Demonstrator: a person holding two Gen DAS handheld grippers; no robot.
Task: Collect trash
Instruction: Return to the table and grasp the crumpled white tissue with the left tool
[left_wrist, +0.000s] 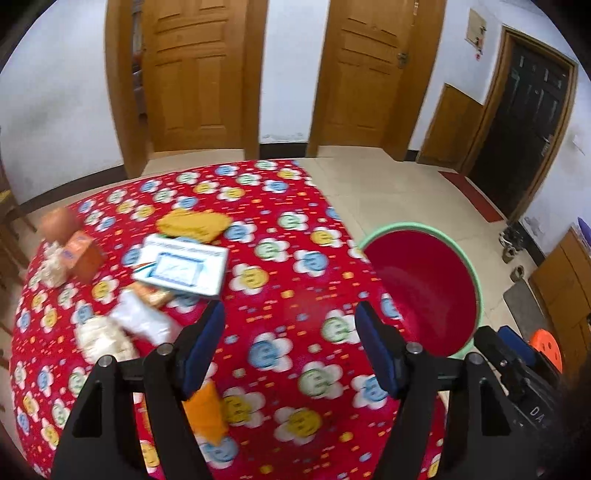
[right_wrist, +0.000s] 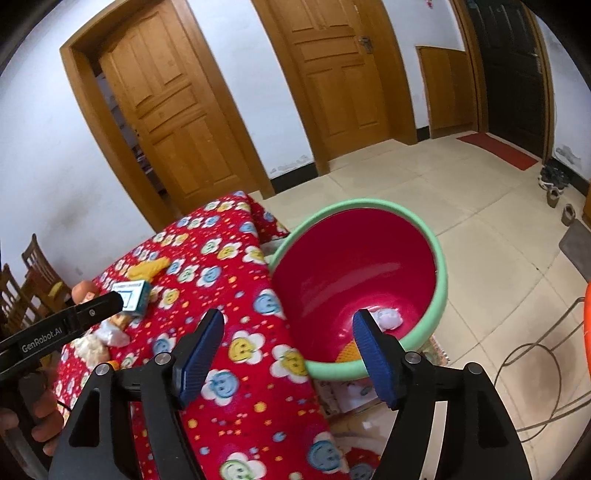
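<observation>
Over table (left_wrist: 280, 221) edge | both my grippers, left (left_wrist: 290, 334) and right (right_wrist: 288, 339), wide open, empty | trash (left_wrist: 122, 328) piled left, basin (right_wrist: 439, 258) right | I'd centre jaws over one piece before closing.

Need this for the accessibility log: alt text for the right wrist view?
The open, empty right gripper points down at a red basin with a green rim beside the table, a white crumpled wad in its bottom. On the red flowered tablecloth, a blue-and-white box and scraps sit near the left gripper.

Empty right tool (right_wrist: 288, 354) hangs open above basin (right_wrist: 439, 258).
</observation>
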